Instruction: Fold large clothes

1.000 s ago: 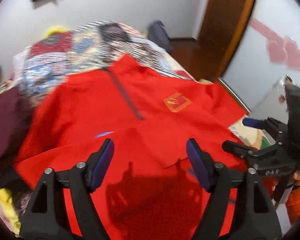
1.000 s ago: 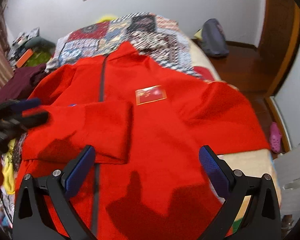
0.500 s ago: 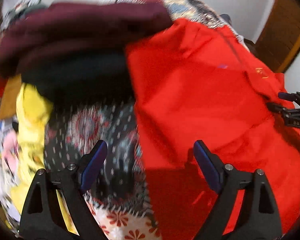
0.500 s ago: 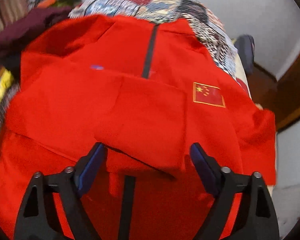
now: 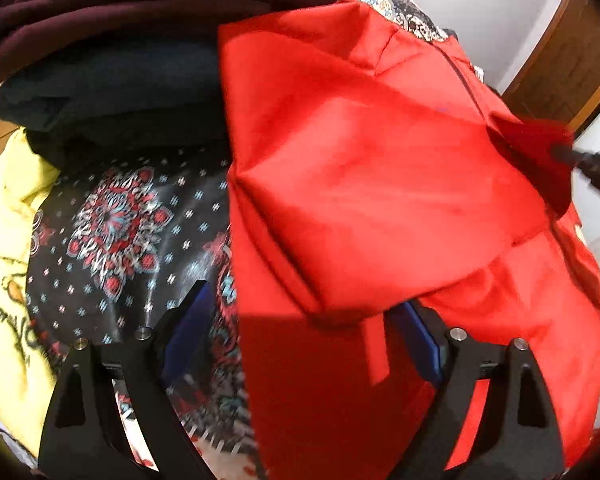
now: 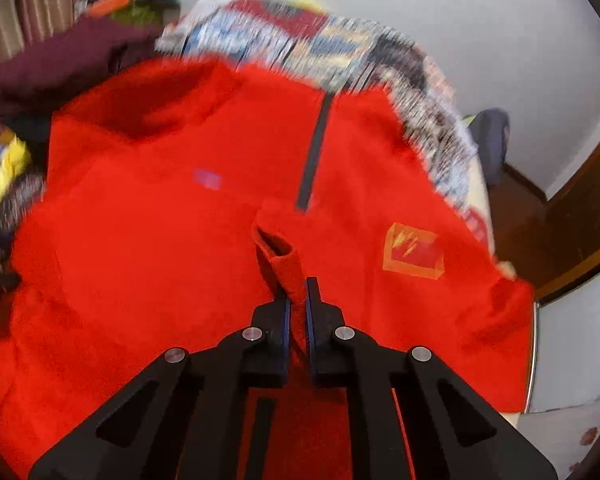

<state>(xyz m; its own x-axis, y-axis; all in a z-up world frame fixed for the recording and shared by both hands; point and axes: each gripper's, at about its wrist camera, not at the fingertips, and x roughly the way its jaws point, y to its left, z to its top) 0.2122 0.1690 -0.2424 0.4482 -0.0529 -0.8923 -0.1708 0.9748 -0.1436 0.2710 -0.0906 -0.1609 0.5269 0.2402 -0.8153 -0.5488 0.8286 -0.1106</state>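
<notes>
Red fleece fills both views: a zip-front jacket (image 6: 180, 264) lies spread, front up, over a patterned bedspread (image 5: 116, 224), with one sleeve (image 5: 380, 208) folded across the chest. The right gripper (image 6: 296, 300) has its two fingers drawn almost together on a raised pleat of sleeve cuff (image 6: 278, 252), which stands up between the blue pads just ahead of the tips; the dark zipper (image 6: 314, 152) runs away beyond the pinch, and the flag patch (image 6: 414, 254) lies to the right of the fingers. The left gripper (image 5: 300, 332) is spread wide and holds nothing: its left finger sits over the bedspread, its right finger over the jacket, and the garment's side edge runs between them just beyond the tips. A stack of dark folded clothes (image 5: 120, 80) and a yellow garment (image 5: 16, 264) lie further out to the left of those fingers. In the left view the other gripper's tip shows at the far right edge, meeting a lifted, shadowed flap of the sleeve.

The step in hand appears to be setting the folded sleeve flat. To do it well, the pinch should probably take only the cuff layer, not the jacket front beneath, which cannot be confirmed here. Carry the cuff low and level so the fold line stays straight, and let the free gripper close on the side edge between its fingers to steady the body. Motion blur limits finer detail.
</notes>
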